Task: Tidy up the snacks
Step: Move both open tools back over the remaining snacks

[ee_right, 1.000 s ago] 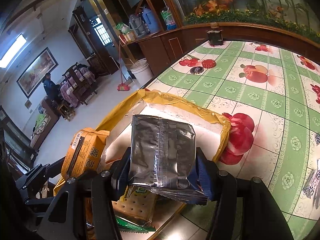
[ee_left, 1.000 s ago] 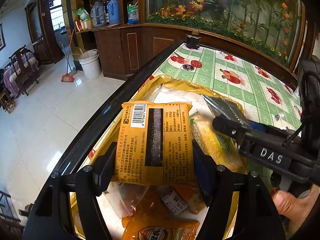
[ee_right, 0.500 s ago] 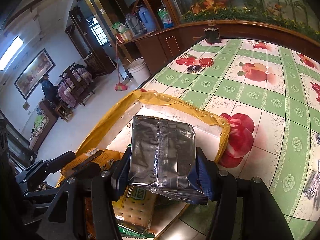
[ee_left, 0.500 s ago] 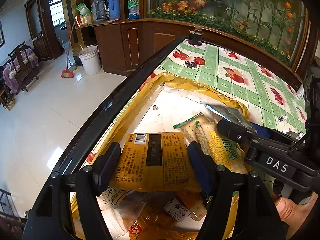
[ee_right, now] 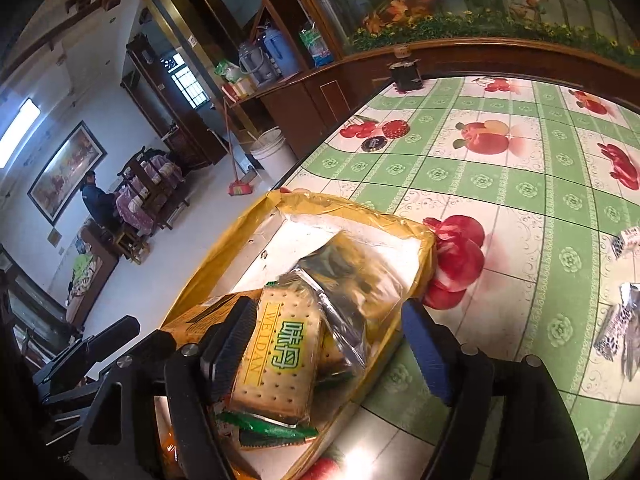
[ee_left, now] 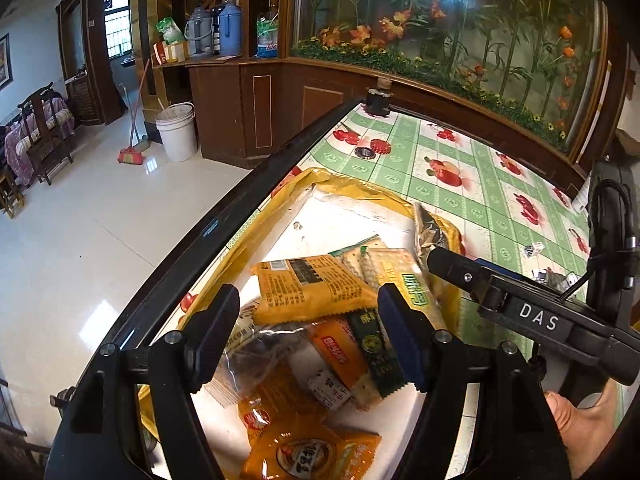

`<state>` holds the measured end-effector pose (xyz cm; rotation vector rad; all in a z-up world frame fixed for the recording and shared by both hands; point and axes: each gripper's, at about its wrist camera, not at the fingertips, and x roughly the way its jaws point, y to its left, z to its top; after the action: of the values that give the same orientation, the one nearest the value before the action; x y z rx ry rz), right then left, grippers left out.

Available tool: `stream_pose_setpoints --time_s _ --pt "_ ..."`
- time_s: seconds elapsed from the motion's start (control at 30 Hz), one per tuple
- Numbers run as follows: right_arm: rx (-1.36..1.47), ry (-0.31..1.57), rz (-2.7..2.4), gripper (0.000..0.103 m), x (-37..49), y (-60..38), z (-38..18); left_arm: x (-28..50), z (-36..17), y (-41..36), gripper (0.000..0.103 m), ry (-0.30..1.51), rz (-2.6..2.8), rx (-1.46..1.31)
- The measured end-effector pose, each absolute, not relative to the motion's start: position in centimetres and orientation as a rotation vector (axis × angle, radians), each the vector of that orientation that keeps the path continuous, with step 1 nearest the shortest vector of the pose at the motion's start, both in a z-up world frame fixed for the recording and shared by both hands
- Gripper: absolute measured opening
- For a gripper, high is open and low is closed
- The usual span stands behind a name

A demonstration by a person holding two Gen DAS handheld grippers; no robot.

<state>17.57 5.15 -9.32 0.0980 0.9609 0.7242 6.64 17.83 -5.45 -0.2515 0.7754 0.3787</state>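
Both grippers stand empty over the box. Left gripper point(ee_left: 308, 332): jaws apart, nothing between the pads. The orange packet point(ee_left: 308, 290) it clamped a second ago now lies flat in the yellow-lined box point(ee_left: 280, 216), just past the fingertips toward 12 o'clock. Right gripper point(ee_right: 332, 344): jaws opening, no pad pressing on anything. The silver packet point(ee_right: 352, 276) it carried has dropped and rests tilted against the box's wall at about 1 o'clock, partly over the Weidan cracker pack point(ee_right: 280, 356). Other wrapped snacks crowd the near end of the box, at 6 o'clock in the left view.

Outward: the box sits at the edge of the fruit-pattern tablecloth point(ee_right: 500, 184). At 3 o'clock in the right view a few small packets point(ee_right: 620, 328) lie loose on the cloth, well apart from the box.

We judge two more snacks are stowed and both releases complete. Loose packets remain, so the task is unfinished.
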Motion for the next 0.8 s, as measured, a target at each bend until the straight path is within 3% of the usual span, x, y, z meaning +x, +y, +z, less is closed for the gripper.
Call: stream_pose_setpoints --time_s 0.23,0.37,0.8 --pt "0.148 0.944 0.724 0.077 16.5 2.4 -8.4 5.5 -4.2 16.6 0.075 0.747 0.364 -0.261" --pt "0.195 0.921 0.703 0.079 15.3 -0.9 -8.0 5.3 -4.0 15.4 0.082 0.744 0.344 -0.257" --pt "0.307 0.888 0.507 0.081 13.7 -14.4 -8.8 6.3 -4.6 7.9 0.082 0.787 0.215 -0.164"
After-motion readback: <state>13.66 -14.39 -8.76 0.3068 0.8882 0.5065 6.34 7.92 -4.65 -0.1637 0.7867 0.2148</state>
